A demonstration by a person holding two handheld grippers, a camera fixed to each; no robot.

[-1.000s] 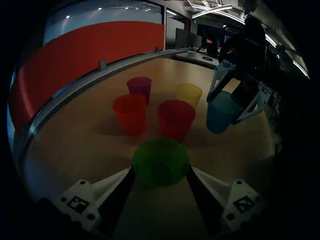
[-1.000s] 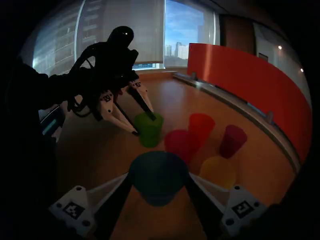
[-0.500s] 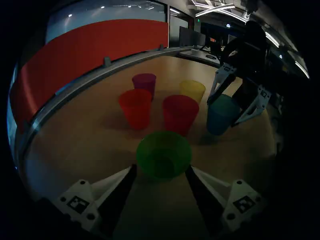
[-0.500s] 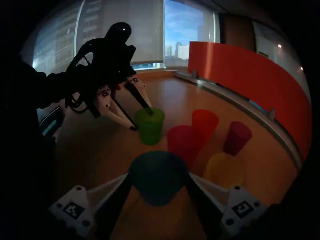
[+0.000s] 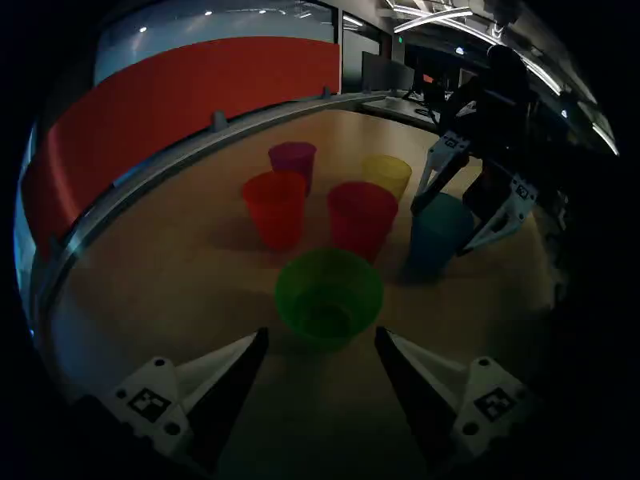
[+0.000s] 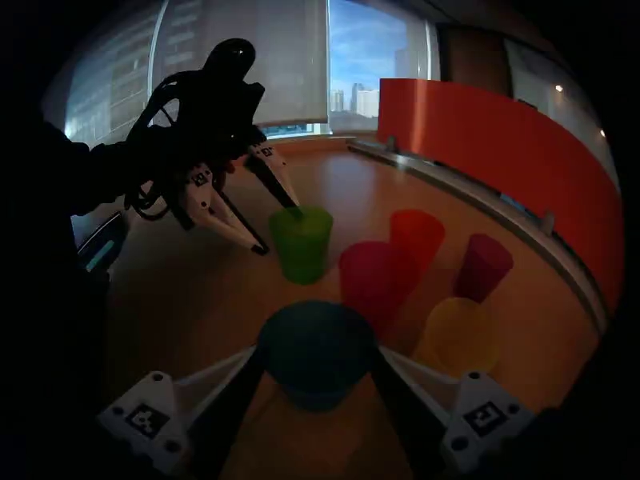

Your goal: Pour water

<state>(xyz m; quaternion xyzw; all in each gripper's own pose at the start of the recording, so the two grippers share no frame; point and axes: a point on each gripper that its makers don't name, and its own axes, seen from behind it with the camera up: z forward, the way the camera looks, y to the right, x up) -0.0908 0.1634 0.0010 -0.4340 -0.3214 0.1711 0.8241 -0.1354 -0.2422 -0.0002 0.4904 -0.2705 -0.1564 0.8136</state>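
Your left gripper (image 5: pixel 320 331) sits open around the near green cup (image 5: pixel 328 290), likely the receiver, while your right gripper (image 6: pixel 316 353) clamps the blue cup (image 6: pixel 316 370) for pouring

The left tongs (image 5: pixel 320 330) stand spread wide, both fingers (image 5: pixel 216 376) low at 6 o'clock in the left gripper view, pressing on nothing. In the right gripper view they sit at 10 o'clock, fingers slanting down toward about 5 o'clock, with a dark hand (image 6: pixel 172 160) behind them, its detail lost in shadow. The right tongs (image 6: pixel 317 350) are closed on a teal cup (image 6: pixel 316 336), one finger pressed to each side. In the left gripper view they show at 2 o'clock, fingers angled down toward 7 o'clock.
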